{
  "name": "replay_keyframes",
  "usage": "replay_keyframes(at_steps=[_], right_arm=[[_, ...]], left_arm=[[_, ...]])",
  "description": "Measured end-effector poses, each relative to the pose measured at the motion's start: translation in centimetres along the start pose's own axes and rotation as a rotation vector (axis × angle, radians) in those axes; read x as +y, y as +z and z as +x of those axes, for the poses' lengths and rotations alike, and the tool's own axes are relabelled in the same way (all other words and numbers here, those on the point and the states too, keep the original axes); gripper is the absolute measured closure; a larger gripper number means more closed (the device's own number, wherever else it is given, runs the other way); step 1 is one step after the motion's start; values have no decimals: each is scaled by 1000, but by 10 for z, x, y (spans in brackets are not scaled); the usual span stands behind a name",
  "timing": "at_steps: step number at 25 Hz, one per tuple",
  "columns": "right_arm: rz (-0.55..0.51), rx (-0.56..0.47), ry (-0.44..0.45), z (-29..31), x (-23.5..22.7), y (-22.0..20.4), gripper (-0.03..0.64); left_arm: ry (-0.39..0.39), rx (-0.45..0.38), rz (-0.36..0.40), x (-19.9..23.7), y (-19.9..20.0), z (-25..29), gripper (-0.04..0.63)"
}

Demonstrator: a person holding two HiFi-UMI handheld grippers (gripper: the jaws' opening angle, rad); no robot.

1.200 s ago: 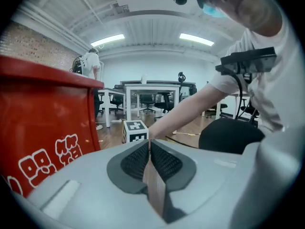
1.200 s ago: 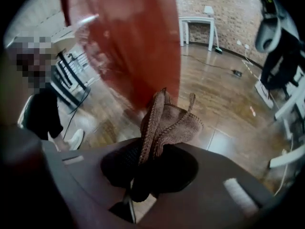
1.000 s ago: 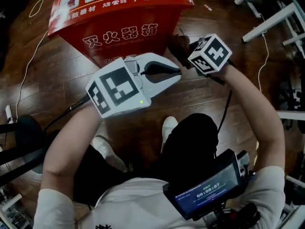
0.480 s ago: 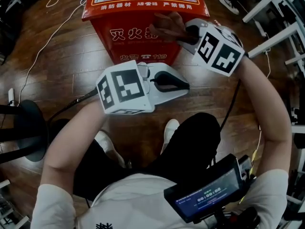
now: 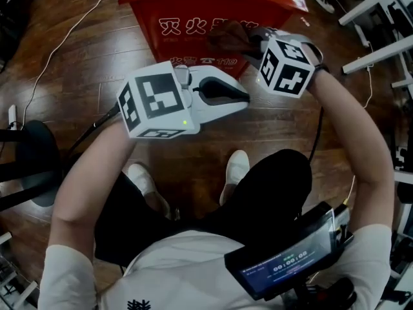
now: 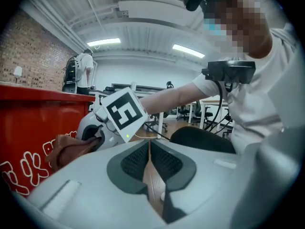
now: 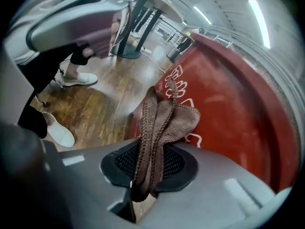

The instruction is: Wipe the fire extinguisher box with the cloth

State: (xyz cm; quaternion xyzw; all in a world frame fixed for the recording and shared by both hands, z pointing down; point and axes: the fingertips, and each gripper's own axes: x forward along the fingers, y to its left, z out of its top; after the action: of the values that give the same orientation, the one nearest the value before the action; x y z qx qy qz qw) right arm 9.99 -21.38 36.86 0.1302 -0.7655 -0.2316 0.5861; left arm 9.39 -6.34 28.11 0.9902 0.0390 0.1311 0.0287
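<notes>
The red fire extinguisher box (image 5: 187,15) with white characters stands on the wood floor ahead of me; its front face fills the right of the right gripper view (image 7: 228,99). My right gripper (image 5: 248,39) is shut on a brown cloth (image 7: 164,123), which rests against the upper front face of the box (image 5: 227,36). My left gripper (image 5: 242,95) is shut with nothing in it and hovers in front of the box, apart from it. In the left gripper view the cloth (image 6: 71,149) and the right gripper (image 6: 95,132) show against the red box (image 6: 28,128).
White table legs (image 5: 381,18) stand to the right of the box. A black stool base (image 5: 29,166) sits at the left, a white cable (image 5: 64,37) runs across the floor. My knees and white shoes (image 5: 235,170) are below the grippers.
The right gripper with the cloth has slid from the box's upper edge down onto its front face. The left gripper stays shut and nearly still.
</notes>
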Motion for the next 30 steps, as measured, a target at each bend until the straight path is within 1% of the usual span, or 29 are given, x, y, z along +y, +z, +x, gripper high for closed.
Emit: replay_keyframes(at_steps=[5,12,17,24,30], right_arm=[[-8,31,52,41,23,-12,541],[-9,63,128,111,65,-25,541],[-1,113,163,159,97,-36,541],[26,105,206,167,111,-31,541],[55,99,245,180,124,-29,541]], left_arm=[[20,13,3,14,-4,-13,581],[54,-14,-39,34,-15,-29,581],[53,-8,-54,42,-23,-34,581],[58,35,-86,51,-36,-44,581],[55,44,-108,49,-43,-48,581]])
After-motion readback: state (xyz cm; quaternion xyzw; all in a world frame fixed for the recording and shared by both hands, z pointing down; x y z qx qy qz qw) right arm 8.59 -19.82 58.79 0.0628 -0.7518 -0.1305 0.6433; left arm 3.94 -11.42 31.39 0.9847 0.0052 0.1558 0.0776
